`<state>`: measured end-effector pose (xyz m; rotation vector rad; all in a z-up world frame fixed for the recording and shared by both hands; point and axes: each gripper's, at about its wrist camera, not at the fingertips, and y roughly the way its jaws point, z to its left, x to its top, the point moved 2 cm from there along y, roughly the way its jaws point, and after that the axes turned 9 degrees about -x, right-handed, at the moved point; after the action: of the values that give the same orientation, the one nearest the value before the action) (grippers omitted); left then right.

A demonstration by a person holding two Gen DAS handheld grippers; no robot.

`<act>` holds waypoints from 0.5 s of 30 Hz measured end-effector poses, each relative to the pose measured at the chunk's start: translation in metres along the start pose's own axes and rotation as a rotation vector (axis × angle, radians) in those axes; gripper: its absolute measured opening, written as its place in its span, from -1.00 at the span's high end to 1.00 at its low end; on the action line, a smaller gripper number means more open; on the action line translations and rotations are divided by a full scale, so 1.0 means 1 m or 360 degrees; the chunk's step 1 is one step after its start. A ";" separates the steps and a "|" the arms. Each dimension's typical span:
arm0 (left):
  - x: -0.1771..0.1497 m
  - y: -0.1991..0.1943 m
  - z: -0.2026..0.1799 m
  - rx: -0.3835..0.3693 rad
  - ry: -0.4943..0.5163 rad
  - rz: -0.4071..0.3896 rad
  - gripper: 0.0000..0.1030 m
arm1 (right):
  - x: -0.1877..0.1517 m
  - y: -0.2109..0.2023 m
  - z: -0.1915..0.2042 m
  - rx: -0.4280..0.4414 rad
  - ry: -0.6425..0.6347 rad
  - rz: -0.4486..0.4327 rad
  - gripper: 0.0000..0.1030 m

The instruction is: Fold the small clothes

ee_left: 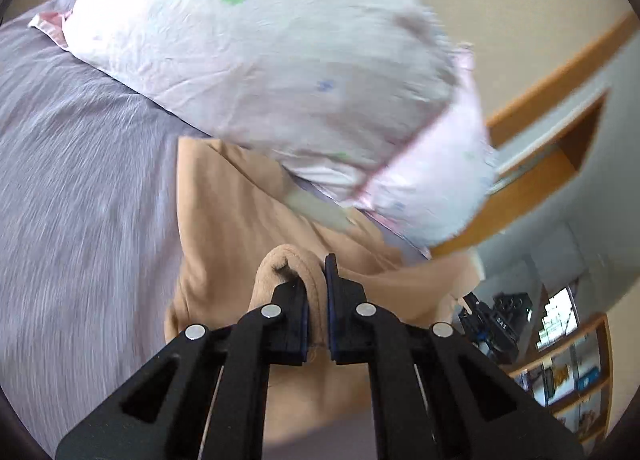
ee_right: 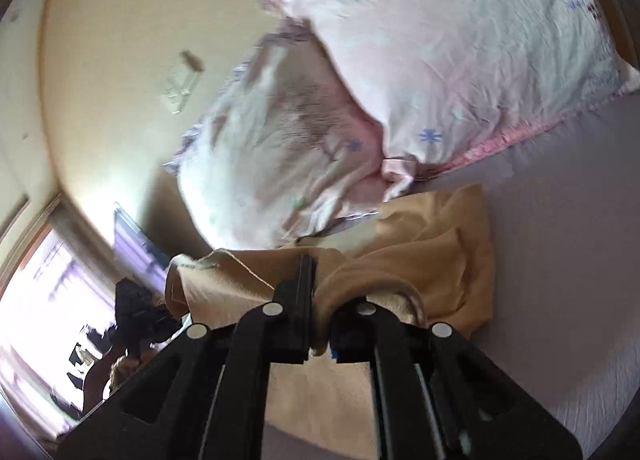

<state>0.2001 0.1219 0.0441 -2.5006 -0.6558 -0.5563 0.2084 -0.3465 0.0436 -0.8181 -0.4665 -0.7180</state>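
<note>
A small tan garment [ee_left: 232,220] lies partly lifted over a grey-lilac bed sheet [ee_left: 80,188]. My left gripper [ee_left: 318,280] is shut on a rolled edge of the garment, which bulges up between its fingers. In the right wrist view the same tan garment [ee_right: 440,256] hangs in folds, and my right gripper [ee_right: 320,292] is shut on another edge of it, with cloth draped over the right finger. The other gripper shows dimly at the garment's far end in each view [ee_left: 480,320]. Both views are blurred by motion.
A white and pink patterned pillow [ee_left: 260,60] lies at the head of the bed, just beyond the garment; it also shows in the right wrist view [ee_right: 440,60]. A wooden headboard [ee_left: 540,180] and shelves [ee_left: 568,372] stand to the right. A bright window [ee_right: 48,300] is at the left.
</note>
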 end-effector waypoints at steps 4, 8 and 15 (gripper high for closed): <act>0.036 0.040 0.046 0.0099 -0.0170 0.0012 0.89 | 0.025 0.067 -0.036 -0.0170 0.0175 0.0114 0.88; 0.051 0.049 0.063 0.0122 -0.0205 -0.0007 0.89 | 0.043 0.094 -0.040 -0.0210 0.0183 0.0119 0.88; 0.070 0.048 0.083 -0.0003 -0.0379 -0.0100 0.79 | 0.055 0.148 -0.065 -0.0446 0.0393 0.0249 0.24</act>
<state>0.3031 0.1543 -0.0046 -2.5783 -0.8242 -0.2824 0.3604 -0.3489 -0.0343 -1.0009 -0.0780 -0.7362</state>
